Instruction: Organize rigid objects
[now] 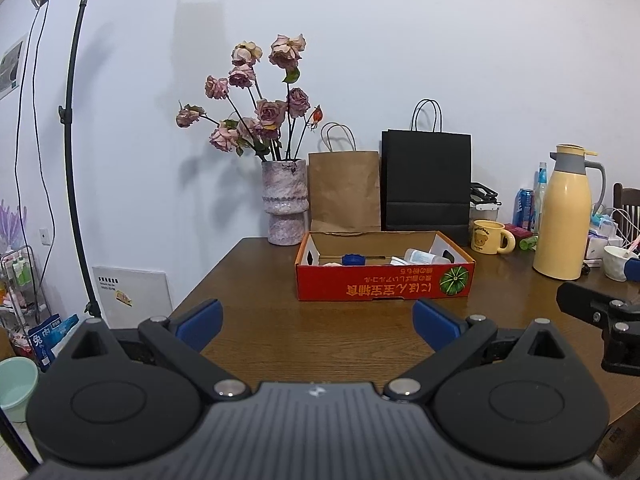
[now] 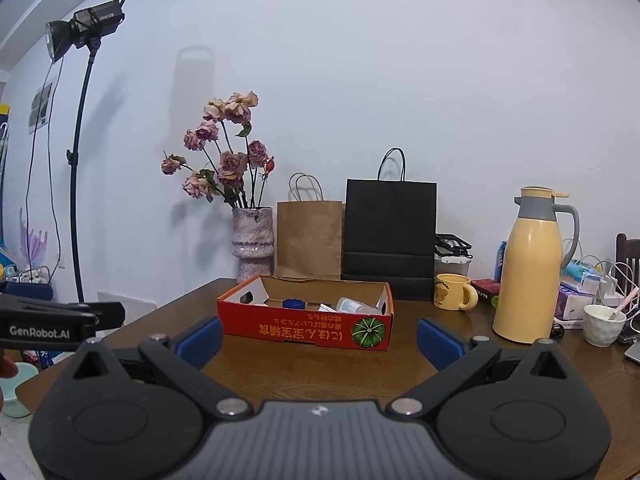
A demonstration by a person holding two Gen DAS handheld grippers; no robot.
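Note:
A shallow red cardboard box (image 1: 384, 282) with a green pumpkin print stands on the brown wooden table (image 1: 280, 332). Inside it lie a blue cap (image 1: 353, 259) and a clear white bottle (image 1: 425, 257). My left gripper (image 1: 318, 322) is open and empty, held above the table's near edge, short of the box. In the right wrist view the box (image 2: 304, 326) holds the blue cap (image 2: 293, 303) and the bottle (image 2: 354, 306). My right gripper (image 2: 319, 338) is open and empty, also in front of the box.
Behind the box stand a vase of dried roses (image 1: 285, 204), a brown paper bag (image 1: 344, 192) and a black paper bag (image 1: 426, 180). To the right are a yellow mug (image 1: 489, 236), a yellow thermos jug (image 1: 566, 216) and a white cup (image 2: 603, 324). A light stand (image 1: 76, 152) stands at left.

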